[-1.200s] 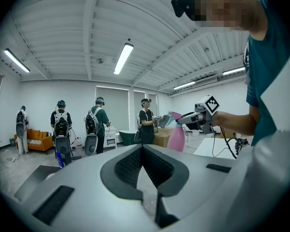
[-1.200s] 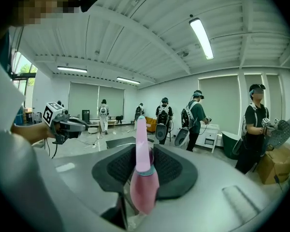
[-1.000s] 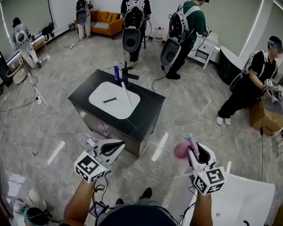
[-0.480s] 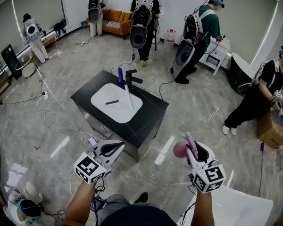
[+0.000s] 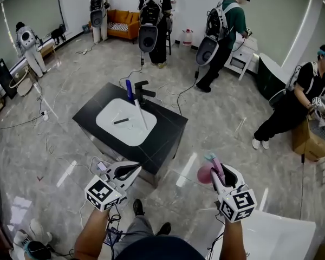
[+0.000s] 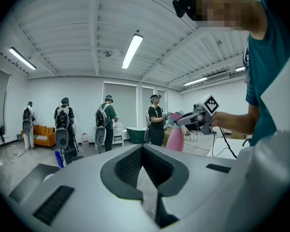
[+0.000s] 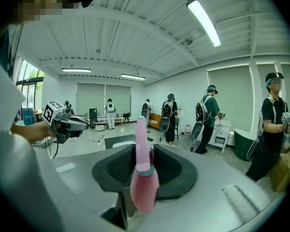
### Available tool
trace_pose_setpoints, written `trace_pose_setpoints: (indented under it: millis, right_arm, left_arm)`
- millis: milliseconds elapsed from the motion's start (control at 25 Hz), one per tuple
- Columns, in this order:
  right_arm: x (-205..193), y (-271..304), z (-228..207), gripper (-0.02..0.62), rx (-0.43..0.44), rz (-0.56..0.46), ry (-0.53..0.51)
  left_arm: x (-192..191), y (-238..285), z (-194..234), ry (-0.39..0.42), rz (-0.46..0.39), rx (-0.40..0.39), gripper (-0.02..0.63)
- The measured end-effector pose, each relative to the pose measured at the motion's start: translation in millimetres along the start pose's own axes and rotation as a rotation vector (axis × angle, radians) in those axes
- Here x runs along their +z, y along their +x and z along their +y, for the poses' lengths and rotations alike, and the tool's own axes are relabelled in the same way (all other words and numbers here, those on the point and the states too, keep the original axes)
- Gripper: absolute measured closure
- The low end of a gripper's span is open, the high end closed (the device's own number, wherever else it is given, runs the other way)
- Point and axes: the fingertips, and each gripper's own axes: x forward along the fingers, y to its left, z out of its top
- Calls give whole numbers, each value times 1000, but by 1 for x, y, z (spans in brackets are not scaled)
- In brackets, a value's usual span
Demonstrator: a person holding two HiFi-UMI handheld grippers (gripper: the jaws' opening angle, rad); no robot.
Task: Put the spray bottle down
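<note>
Right gripper (image 5: 215, 169) is clenched on the pink spray bottle (image 5: 205, 173), gripping high up at the spray head. From the left gripper view the bottle body hangs below the jaws, roughly upright. I can't tell whether the pads sit on the neck or on the trigger.

Left gripper (image 5: 131, 169) has its jaws together with nothing between them. It's level with the right one, at 9 o'clock from it and well apart.

Progress as I read it: nothing is done yet. The bottle is in mid-air over bare floor (image 5: 216, 123) and touches no surface.

Candidate surfaces:
- black sink counter (image 5: 165, 131) at 11 o'clock from the bottle, with white basin (image 5: 111, 126) and faucet (image 5: 143, 88); near, but not under the bottle
- white table (image 5: 284, 234) at 5 o'clock, its corner just beside my right forearm

The task doesn't say which of the two, so I can't call it.

Left to do: carry the bottle over a surface, lower it until the base seats flat, release the jaws, and back off without tipping it. The high grip means the body can swing, so I'd go down slowly.
</note>
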Motion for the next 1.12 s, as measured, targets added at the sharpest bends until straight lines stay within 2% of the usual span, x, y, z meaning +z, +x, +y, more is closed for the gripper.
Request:
trace_pose_setpoints:
  millis: [360,680,920,1120]
  right_arm:
    - [15,48,-15,472,-126,5,43]
    - [29,112,-24,472,-184,-1,62]
    - [39,160,-30,472,-204,-14,70]
    - [40,207,-44,472,-184,1,57]
  left_arm:
    - [22,45,78,34,-25,-118,604]
    - [29,73,150,52,-26,-191,604]
    - [28,85,194,60,-30,-248,604]
    - [22,100,224,40,-21,-253,604]
